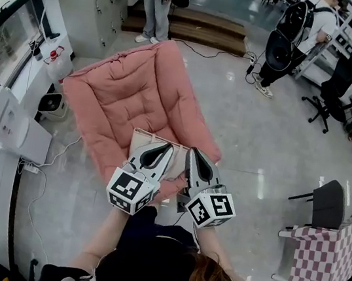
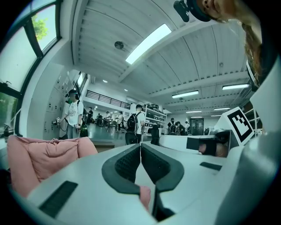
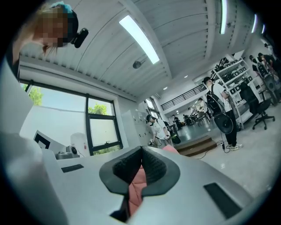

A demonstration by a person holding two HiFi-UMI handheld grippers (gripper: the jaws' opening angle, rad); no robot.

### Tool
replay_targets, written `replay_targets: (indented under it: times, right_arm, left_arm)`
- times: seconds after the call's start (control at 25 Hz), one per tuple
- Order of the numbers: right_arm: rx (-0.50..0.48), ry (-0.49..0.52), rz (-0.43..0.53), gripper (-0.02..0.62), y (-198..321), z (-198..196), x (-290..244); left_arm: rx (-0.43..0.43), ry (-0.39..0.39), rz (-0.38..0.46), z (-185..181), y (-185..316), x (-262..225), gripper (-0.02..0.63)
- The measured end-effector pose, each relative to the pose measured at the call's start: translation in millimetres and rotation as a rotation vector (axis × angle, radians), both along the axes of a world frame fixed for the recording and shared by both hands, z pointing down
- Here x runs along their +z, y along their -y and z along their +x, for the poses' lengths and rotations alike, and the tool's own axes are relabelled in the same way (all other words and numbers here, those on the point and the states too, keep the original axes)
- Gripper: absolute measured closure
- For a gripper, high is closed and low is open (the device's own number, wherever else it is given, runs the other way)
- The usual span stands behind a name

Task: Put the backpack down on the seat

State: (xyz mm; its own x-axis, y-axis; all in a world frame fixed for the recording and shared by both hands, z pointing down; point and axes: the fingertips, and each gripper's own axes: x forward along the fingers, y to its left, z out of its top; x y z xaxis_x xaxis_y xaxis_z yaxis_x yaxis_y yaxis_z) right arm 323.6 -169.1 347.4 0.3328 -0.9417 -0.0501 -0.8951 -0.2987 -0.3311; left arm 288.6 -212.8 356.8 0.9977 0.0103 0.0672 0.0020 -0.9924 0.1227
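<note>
A big pink quilted seat (image 1: 131,90) lies on the floor ahead; its edge also shows in the left gripper view (image 2: 39,158). A beige backpack (image 1: 142,139) hangs over the seat's near edge, just under both grippers. My left gripper (image 1: 165,147) (image 2: 140,147) has its jaws together, with a bit of pink strap (image 2: 145,195) showing at their base. My right gripper (image 1: 194,151) (image 3: 141,149) is shut on a pink strap (image 3: 137,182) that runs down between its pads. In the head view, pink strap material (image 1: 172,187) spans between the two grippers.
White appliances (image 1: 13,124) and cables line the left wall. A checked chair (image 1: 331,250) and a small black chair (image 1: 329,200) stand at the right, an office chair (image 1: 332,95) farther back. People stand by a wooden step (image 1: 194,27) and shelves (image 1: 299,30).
</note>
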Motion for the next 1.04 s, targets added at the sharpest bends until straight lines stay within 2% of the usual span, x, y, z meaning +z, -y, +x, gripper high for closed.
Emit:
replay_targets:
  times: [0.16,1.04]
  right_arm:
    - [0.012,-0.016,-0.051,0.563,0.7,-0.9,6.6]
    - [0.014,0.025,-0.129,0.563,16.1,14.0,38.0]
  left_arm:
    - [0.01,0.018,-0.007,1.7,-1.1,5.7,0.581]
    - [0.014,0.093,-0.043,20.7,12.1,40.4,0.581]
